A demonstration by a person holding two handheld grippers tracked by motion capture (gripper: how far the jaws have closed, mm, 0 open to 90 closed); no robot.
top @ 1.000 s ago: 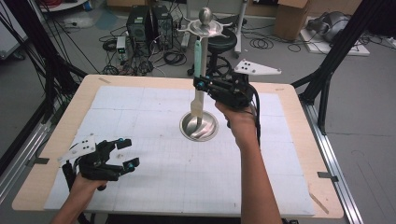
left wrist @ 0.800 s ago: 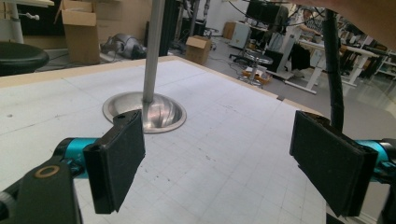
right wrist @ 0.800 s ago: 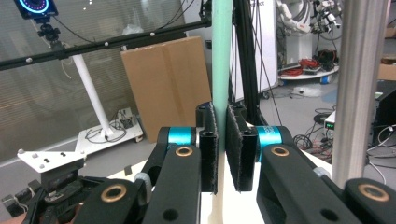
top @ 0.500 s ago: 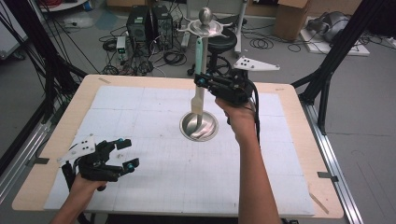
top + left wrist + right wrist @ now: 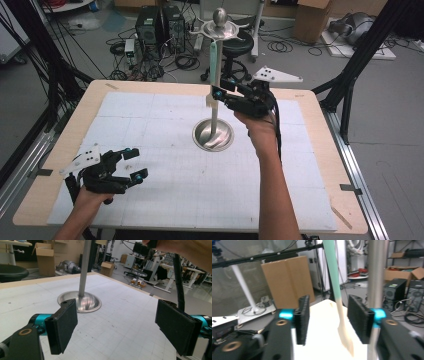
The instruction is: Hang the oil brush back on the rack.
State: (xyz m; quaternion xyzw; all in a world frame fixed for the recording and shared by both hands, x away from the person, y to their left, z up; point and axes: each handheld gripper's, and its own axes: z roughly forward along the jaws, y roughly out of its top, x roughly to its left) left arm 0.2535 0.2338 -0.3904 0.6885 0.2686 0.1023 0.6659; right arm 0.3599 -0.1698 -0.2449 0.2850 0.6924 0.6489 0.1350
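At the near left corner of the counter (image 5: 60, 200) the left hand-held gripper (image 5: 134, 164) rests low on the white gridded mat (image 5: 165, 185), forearm coming in from the bottom edge, the wrist cut off there. Its jaws stand wide apart with nothing between them; in the left gripper view the pads look like flat black foam blocks on teal mounts. A grey three-cornered plate sits on its back.

Mid-counter stands a polished metal stand (image 5: 215, 115): a dished round base, a thin pole, a ball knob at the top with curved hooks. From one hook hangs a spatula (image 5: 214, 60), mint-green handle above, pale wooden blade below; where it meets the hook is too small to make out.

To the right, the right hand-held gripper (image 5: 216, 92) is raised level at the blade's height, arm stretched forward. Its jaws have just been opening; in the right gripper view the spatula (image 5: 338, 305) hangs between the ribbed pads, clear of both. The blade's lower tip is blurred.
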